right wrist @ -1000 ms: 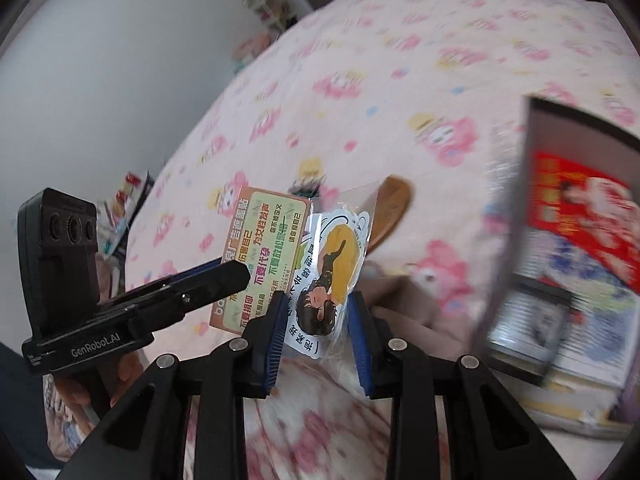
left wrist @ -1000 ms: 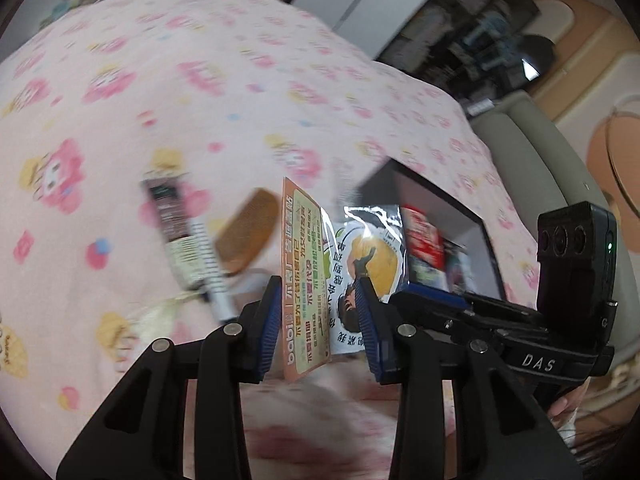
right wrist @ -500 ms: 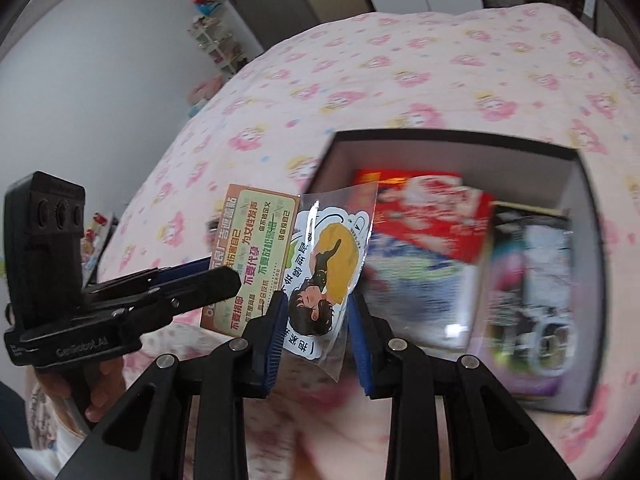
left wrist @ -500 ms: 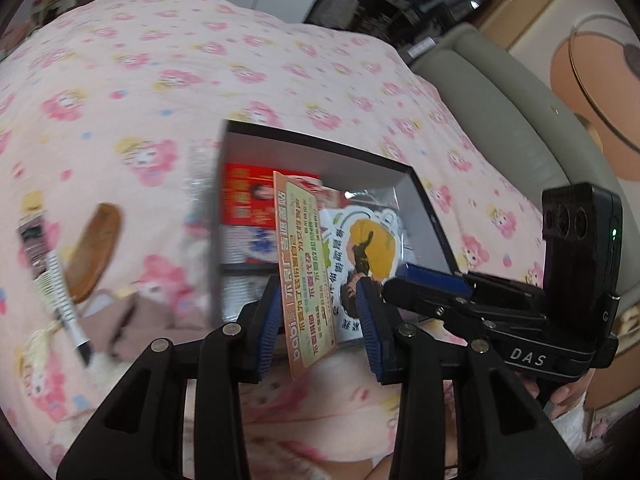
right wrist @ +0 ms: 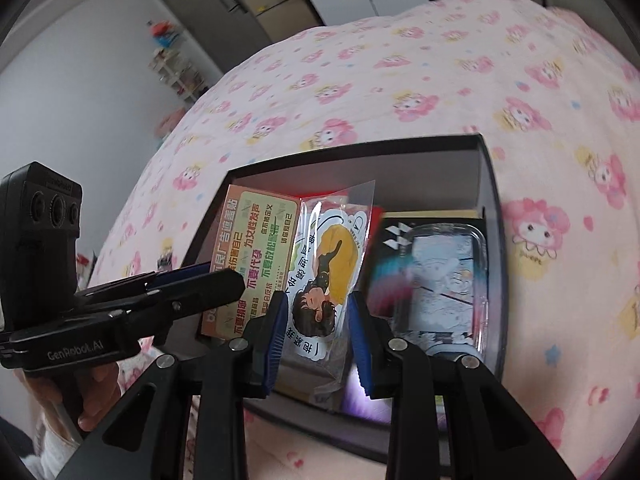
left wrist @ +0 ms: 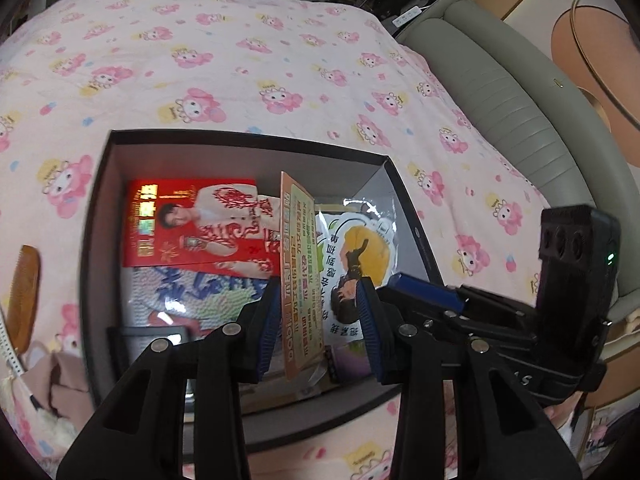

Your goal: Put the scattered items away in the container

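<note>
Both tongs (left wrist: 318, 320) (right wrist: 316, 334) now carried over the box (left wrist: 96, 216), each pinching a card (left wrist: 298, 276) (right wrist: 324, 276).

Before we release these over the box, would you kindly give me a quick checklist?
1. Card and sticker above the open box: ok.
2. Right claw shut on sticker: ok.
3. Left claw pressing the card: cannot tell.
4. Box contents, such as the red booklet, lie flat: ok.
5. Everything tidied: not ok, comb lies outside the box.
</note>
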`<state>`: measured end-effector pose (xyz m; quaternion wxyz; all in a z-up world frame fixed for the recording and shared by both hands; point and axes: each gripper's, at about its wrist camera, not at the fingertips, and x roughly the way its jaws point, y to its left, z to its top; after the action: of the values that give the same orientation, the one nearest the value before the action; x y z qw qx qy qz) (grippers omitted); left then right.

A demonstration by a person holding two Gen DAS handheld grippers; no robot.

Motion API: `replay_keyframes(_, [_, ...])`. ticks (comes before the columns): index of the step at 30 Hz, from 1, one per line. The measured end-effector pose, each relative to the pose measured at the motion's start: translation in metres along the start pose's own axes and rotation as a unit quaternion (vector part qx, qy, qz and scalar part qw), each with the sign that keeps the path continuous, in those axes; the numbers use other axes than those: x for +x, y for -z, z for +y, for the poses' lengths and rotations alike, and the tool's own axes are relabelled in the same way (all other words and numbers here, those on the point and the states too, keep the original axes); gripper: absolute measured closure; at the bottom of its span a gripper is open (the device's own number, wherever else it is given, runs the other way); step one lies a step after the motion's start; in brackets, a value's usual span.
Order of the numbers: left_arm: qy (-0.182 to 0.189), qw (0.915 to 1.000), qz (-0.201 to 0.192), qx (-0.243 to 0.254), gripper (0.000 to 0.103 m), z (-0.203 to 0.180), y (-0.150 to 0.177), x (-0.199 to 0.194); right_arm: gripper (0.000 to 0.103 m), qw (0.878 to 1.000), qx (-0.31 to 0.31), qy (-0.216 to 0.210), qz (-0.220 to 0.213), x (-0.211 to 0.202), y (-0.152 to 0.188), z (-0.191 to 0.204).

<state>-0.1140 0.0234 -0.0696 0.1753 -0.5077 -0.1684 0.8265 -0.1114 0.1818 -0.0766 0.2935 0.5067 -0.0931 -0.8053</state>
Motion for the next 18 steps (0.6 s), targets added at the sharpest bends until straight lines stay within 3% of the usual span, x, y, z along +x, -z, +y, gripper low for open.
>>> replay_keyframes(7, [-0.03,0.9991,0.031,0.001,0.066,0.001,0.011,0.022,0.076,0.999,0.021,0.017,0.036,0.021,0.015,-0.013])
replay_keyframes(13, [-0.074,0.9949,0.069,0.006,0.066,0.006,0.024,0.035,0.075,0.997,0.009,0.054,0.062,0.036,0.022,-0.006])
replay_keyframes(15, [-0.092,0.9937,0.064,0.006,0.066,0.005,0.028,0.035,0.075,0.996,0.009,0.054,0.071,0.038,0.025,-0.008])
replay_keyframes(18, [-0.095,0.9924,0.078,0.006,0.056,0.006,0.032,0.039,0.076,0.996,0.005,0.054,0.076,0.035,0.028,-0.009])
